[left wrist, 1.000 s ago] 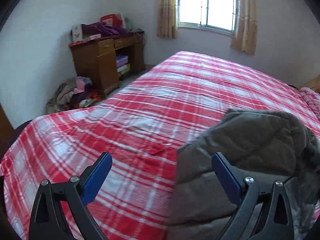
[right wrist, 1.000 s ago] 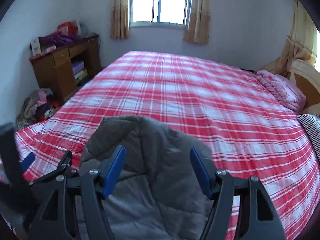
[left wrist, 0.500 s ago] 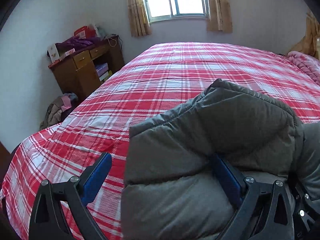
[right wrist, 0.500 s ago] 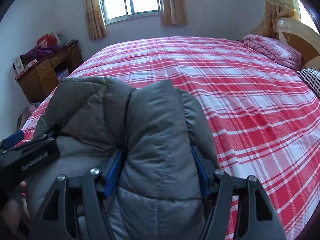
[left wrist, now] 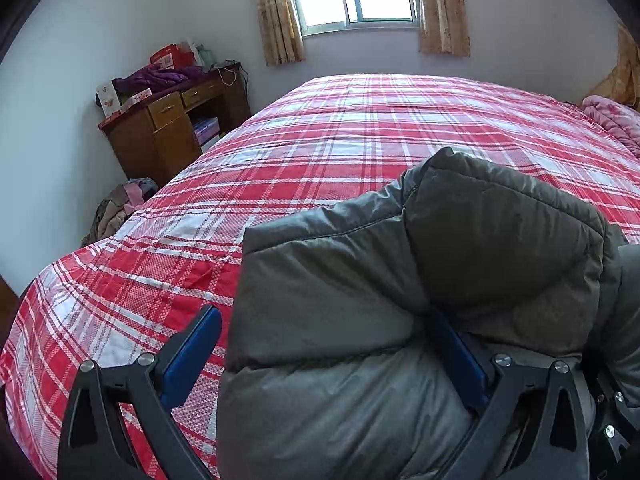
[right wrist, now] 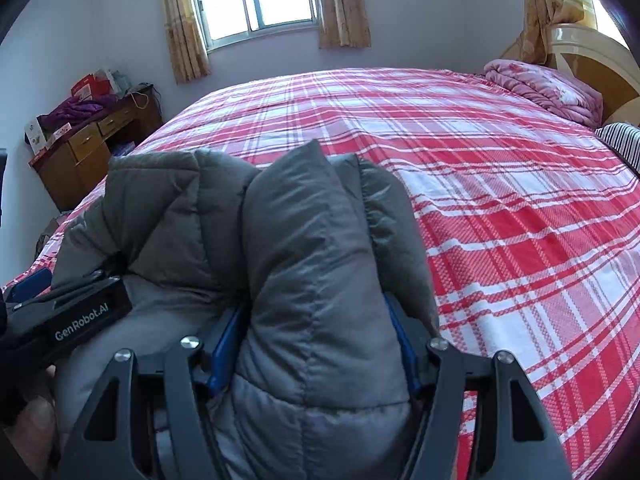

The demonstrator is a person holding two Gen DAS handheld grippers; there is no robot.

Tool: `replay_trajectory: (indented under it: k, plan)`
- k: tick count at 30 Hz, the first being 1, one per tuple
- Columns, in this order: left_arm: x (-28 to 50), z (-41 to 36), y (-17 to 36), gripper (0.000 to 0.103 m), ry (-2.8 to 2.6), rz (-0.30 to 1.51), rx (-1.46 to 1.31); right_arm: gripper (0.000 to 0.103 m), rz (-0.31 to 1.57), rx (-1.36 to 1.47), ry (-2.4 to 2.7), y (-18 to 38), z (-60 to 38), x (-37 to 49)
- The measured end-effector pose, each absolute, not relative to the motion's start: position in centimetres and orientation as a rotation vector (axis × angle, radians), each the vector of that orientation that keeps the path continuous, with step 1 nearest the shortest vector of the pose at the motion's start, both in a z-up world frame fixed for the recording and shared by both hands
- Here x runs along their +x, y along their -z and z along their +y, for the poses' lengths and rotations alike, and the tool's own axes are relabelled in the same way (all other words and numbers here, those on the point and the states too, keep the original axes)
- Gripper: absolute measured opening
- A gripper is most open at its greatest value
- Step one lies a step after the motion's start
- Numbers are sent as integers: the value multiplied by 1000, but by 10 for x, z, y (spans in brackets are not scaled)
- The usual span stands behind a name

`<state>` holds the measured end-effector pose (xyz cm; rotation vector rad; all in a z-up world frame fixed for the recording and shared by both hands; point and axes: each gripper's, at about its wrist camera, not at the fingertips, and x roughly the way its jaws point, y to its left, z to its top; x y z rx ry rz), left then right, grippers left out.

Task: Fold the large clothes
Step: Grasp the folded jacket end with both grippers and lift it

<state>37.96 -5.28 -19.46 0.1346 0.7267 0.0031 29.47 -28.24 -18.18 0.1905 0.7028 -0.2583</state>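
A grey puffer jacket (left wrist: 400,280) lies bunched on the near part of the red plaid bed (left wrist: 360,140). My left gripper (left wrist: 324,316) stands open over the jacket's left edge. Its right finger (left wrist: 460,360) is buried under a padded fold, while its left finger (left wrist: 192,356) is over bare sheet, apart from the cloth. My right gripper (right wrist: 316,308) is open at the same width as before, with a raised fold of the jacket (right wrist: 180,208) filling the space between its blue pads. The left gripper's black body (right wrist: 60,320) shows at the lower left of the right wrist view.
A wooden desk (left wrist: 160,136) piled with boxes and purple cloth stands against the left wall. Clothes (left wrist: 120,208) lie heaped on the floor beside it. At the bed's right end are a pink quilt (right wrist: 548,88), a striped pillow (right wrist: 620,140) and the headboard (right wrist: 588,52).
Both grippers came down and forward onto the jacket, rolling as they went. Jacket folds now sit between jaws that were empty a second ago. Neither jaw width has changed.
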Motion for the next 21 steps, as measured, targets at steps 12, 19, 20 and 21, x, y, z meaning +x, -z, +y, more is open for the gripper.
replay_trajectory:
  k: [12,19,20,21]
  plan:
    - [385,-53,201,102,-2,761,138,67,739,221,243,191,-288,299]
    - [388,-54,204,102,-3,772,141,67,758,218,247,194,-287,303]
    - [388,-54,205,102,-4,772,142,67,761,216,248,194,-287,303]
    - [389,-54,205,102,-4,773,144,67,762,214,249,194,-286,303]
